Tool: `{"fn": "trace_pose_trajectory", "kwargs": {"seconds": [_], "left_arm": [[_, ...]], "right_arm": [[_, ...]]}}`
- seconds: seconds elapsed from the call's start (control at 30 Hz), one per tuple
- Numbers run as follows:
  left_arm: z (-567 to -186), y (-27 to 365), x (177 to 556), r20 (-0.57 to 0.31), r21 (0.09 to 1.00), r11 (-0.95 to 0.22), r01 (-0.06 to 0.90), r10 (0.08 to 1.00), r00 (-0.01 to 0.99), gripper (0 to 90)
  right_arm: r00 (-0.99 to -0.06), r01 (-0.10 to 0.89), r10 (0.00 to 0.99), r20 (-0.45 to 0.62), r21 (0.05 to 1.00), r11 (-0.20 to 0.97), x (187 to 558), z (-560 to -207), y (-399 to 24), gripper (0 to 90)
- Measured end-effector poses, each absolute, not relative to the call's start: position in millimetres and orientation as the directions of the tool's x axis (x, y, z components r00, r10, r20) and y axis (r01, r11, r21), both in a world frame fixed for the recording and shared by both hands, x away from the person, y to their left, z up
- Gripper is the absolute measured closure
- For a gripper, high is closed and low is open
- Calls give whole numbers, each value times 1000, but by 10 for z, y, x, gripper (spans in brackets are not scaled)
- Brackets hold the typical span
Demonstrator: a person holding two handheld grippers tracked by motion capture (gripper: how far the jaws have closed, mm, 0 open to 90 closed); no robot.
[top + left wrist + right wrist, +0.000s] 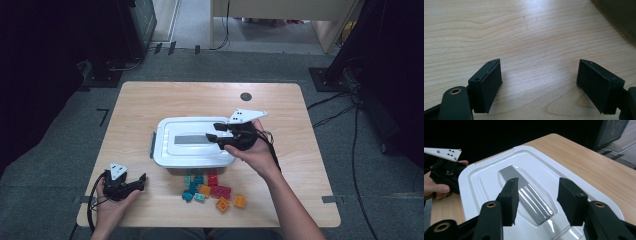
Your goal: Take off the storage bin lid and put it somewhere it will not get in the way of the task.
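A white lidded box [192, 141] with a grey handle recess [529, 193] on its lid stands mid-table. My right gripper [214, 131] hovers open over the lid's right end; in the right gripper view its jaws [537, 200] straddle the grey handle without touching it. Several coloured bricks [212, 191], teal, red and orange, lie in front of the box. My left gripper [142, 181] rests near the table's front left corner, open, with bare wood between its jaws [539, 82].
The wooden table [150, 100] has a dark round hole [245, 96] near its far edge. A grey latch [152, 145] sits on the box's left end. Cables and dark equipment stand on the floor around the table.
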State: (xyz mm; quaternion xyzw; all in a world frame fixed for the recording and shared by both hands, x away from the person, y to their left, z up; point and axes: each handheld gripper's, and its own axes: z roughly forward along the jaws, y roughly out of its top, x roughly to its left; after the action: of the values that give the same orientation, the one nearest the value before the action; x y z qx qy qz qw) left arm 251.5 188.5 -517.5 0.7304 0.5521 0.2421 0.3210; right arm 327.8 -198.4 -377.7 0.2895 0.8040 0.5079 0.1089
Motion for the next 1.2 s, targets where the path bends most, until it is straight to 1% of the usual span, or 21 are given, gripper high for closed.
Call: {"fn": "trace_pose_trajectory", "kwargs": {"seconds": [0.1,0.13,0.27,0.37,0.53,0.7,0.93,1.03,1.2], "left_arm": [[-5174,1887,2516,-3,736,-184,651,962,274,202],[-5173,1887,2516,-2,736,-185,651,961,275,203],[-5171,1888,2515,-1,734,-187,653,961,277,204],[-5166,1890,2520,-6,733,-184,654,961,277,209],[-5157,1901,2532,-25,732,-174,658,959,281,213],[-5152,1885,2540,-40,737,-174,654,953,299,215],[-5130,1886,2540,-57,749,-168,641,947,315,216],[-5126,1884,2535,-60,753,-165,637,947,316,217],[-5128,1878,2538,-57,751,-167,638,947,315,219]], "right_arm": [[-816,351,567,109,874,336,3318,-3781,-1967,503],[-824,346,557,100,868,356,3357,-3788,-1941,510],[-834,333,544,86,866,372,3405,-3801,-1916,531],[-857,304,508,87,882,361,3490,-3827,-1900,575],[-895,276,440,76,869,412,3575,-3884,-1843,627],[-921,270,378,94,853,446,3622,-3943,-1761,620],[-933,259,351,81,828,498,3654,-3939,-1624,590],[-941,247,333,63,800,546,3666,-3955,-1565,579],[-948,221,315,42,799,559,3686,-3957,-1562,576]]}}
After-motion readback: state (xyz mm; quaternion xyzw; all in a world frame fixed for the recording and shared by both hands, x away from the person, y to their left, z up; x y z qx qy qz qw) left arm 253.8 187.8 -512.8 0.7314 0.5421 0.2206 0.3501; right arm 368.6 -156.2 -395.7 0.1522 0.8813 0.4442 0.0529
